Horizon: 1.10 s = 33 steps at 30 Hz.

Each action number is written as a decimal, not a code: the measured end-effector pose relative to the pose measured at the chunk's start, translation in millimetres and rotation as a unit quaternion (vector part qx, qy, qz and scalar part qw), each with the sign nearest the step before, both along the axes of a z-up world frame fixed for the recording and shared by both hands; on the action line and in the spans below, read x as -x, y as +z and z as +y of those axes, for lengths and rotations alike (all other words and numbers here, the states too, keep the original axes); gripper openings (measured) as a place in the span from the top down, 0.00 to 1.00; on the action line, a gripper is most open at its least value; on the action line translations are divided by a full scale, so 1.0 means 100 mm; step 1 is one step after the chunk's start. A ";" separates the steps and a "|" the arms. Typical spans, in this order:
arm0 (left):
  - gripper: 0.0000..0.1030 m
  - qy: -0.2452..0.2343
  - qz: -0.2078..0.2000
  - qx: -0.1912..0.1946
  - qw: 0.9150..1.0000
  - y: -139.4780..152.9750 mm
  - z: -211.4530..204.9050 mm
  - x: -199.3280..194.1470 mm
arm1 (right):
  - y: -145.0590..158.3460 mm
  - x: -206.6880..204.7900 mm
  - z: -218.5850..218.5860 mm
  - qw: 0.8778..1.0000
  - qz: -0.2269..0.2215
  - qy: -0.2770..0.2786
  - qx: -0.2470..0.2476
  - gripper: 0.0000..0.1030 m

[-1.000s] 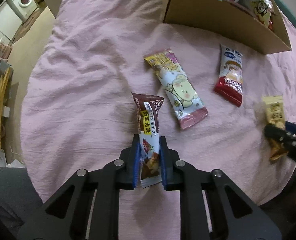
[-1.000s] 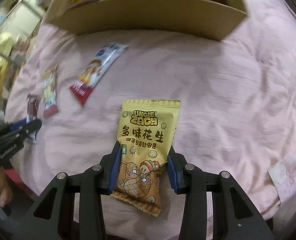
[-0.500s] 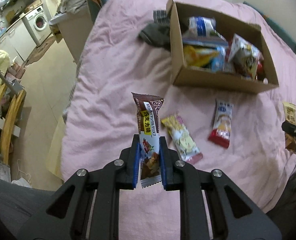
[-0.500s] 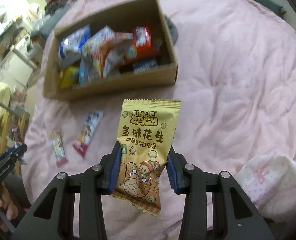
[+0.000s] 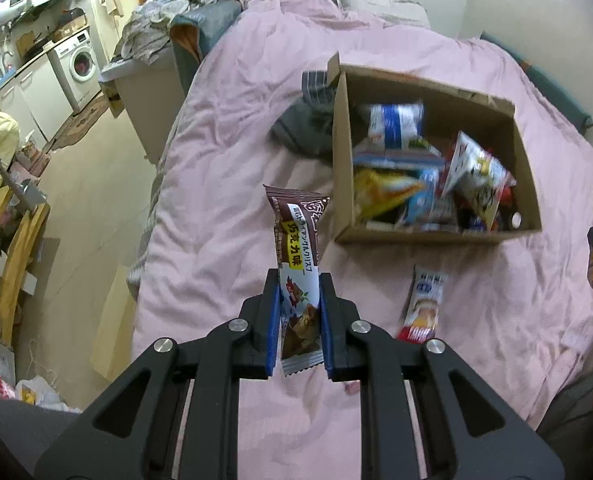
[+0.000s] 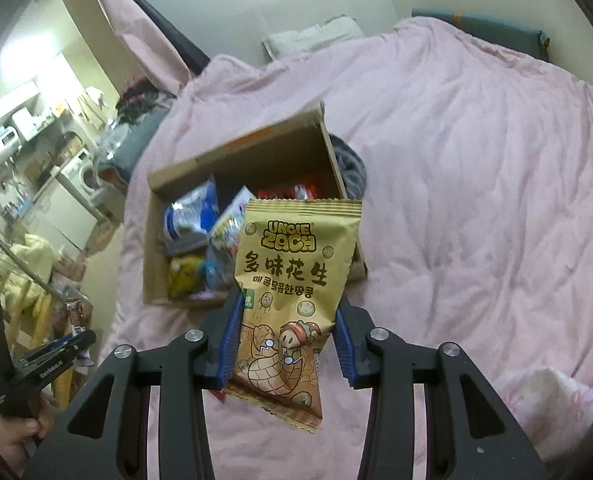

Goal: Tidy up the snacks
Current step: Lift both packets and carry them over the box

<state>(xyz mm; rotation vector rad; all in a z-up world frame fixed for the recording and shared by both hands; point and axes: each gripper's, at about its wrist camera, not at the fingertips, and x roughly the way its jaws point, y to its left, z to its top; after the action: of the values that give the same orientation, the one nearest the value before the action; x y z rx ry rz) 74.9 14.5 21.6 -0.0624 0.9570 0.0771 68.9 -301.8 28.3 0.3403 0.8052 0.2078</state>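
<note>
While the left gripper (image 5: pixel 297 322) clamps a brown chocolate bar (image 5: pixel 297 256) upright, the right gripper (image 6: pixel 286 340) pinches a yellow peanut bag (image 6: pixel 292 280), both above the pink blanket (image 5: pixel 232 184) near the snack-filled box (image 5: pixel 342 184).

Snacks in cardboard box (image 5: pixel 342 168) motion-blurred, labels unreadable; peanut bag (image 6: pixel 292 280) hides box's near right corner.

Snack packets (image 5: pixel 428 184) in box (image 5: pixel 341 168)
</note>
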 end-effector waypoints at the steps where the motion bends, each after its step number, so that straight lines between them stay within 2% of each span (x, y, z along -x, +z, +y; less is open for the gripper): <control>1: 0.86 -0.001 -0.005 0.000 1.000 0.03 0.00 -0.04 | 0.01 -0.02 0.00 1.000 -0.003 -0.002 -0.004 0.59; 6: 0.86 -0.015 -0.018 0.000 1.000 0.15 -0.07 -0.22 | 0.08 -0.16 0.03 1.000 -0.019 0.001 -0.025 0.59; 14: 0.86 -0.039 -0.030 -0.003 0.999 0.23 -0.29 -0.49 | 0.17 -0.41 0.21 0.999 -0.048 0.013 -0.006 0.59; 24: 0.86 -0.058 -0.047 -0.013 0.997 0.25 -0.46 -0.91 | 0.06 -0.90 0.23 0.999 -0.032 0.016 -0.006 0.59; 33: 0.86 -0.058 -0.038 -0.006 0.998 0.06 -0.48 -1.33 | -0.14 -1.34 0.21 1.000 -0.007 0.013 -0.012 0.59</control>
<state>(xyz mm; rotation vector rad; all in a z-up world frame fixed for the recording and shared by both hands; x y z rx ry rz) 208.2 -33.6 27.5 0.0026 0.8827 -0.0266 202.4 -280.5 14.6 0.3514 0.7936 0.2437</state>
